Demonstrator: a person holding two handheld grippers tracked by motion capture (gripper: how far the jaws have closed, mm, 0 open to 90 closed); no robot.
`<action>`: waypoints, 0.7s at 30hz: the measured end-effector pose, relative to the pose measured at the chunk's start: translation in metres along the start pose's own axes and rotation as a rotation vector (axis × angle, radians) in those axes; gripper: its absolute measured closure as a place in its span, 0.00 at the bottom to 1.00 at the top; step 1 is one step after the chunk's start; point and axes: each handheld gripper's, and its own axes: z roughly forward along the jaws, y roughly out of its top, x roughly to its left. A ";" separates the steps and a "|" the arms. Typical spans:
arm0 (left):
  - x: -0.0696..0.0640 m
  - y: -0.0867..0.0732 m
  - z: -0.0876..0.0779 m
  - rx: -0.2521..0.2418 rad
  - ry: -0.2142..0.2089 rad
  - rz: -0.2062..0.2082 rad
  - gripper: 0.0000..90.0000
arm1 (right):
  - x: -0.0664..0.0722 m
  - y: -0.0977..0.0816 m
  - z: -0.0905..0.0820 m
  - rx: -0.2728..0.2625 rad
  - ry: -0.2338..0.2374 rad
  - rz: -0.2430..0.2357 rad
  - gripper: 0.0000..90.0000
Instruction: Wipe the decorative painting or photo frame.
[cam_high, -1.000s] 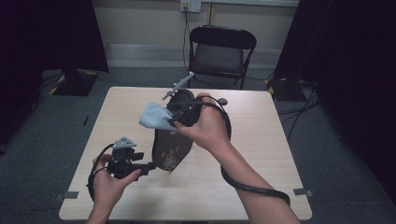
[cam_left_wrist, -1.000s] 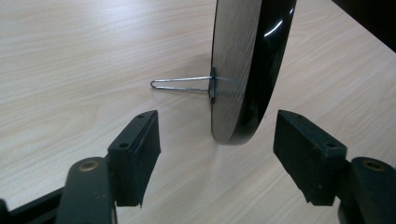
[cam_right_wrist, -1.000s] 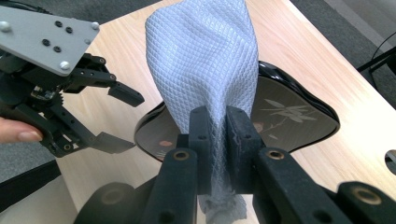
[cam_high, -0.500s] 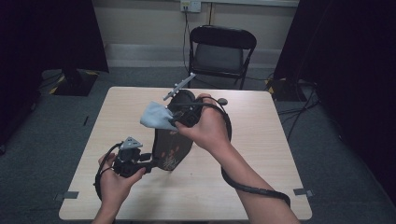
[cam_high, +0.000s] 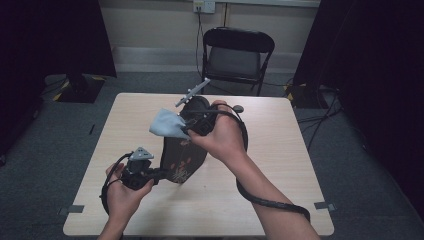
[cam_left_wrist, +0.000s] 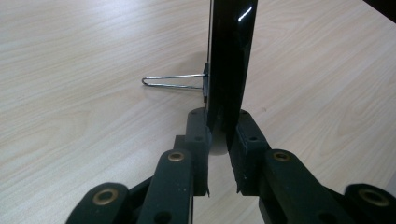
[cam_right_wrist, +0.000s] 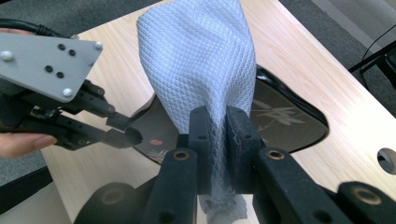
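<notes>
A black lacquered plate (cam_high: 182, 155) with a painted design stands on edge on the table. My left gripper (cam_high: 152, 175) has just been closing and is now shut on the plate's lower rim. In the left gripper view its pads (cam_left_wrist: 198, 128) press both faces of the plate (cam_left_wrist: 231, 56), and a wire stand (cam_left_wrist: 173, 81) juts from the plate's back. My right gripper (cam_high: 192, 127) is shut on a pale blue cloth (cam_high: 167, 125) beside the plate's upper part. In the right gripper view the cloth (cam_right_wrist: 201, 60) rises between the jaws of that gripper (cam_right_wrist: 217, 126), with the plate (cam_right_wrist: 285, 116) and the left gripper (cam_right_wrist: 123, 135) behind it.
The wooden table (cam_high: 280, 150) has a round cable hole (cam_right_wrist: 387, 161) near the plate. A black folding chair (cam_high: 237, 55) stands beyond the far edge. The right gripper's cable (cam_high: 270, 200) loops across the table by the forearm.
The left gripper's jaws have closed onto the plate's lower rim. The right hand with the cloth and the plate have kept still.
</notes>
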 end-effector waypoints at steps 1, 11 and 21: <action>0.000 0.000 -0.001 0.007 -0.007 0.013 0.88 | -0.001 0.000 0.000 -0.001 -0.002 0.004 0.91; 0.001 -0.002 -0.006 0.022 -0.015 0.018 0.88 | -0.012 -0.004 0.000 -0.003 -0.037 0.046 0.91; 0.001 -0.003 -0.006 0.022 -0.009 0.008 0.88 | -0.029 -0.016 0.002 0.005 -0.118 0.071 0.91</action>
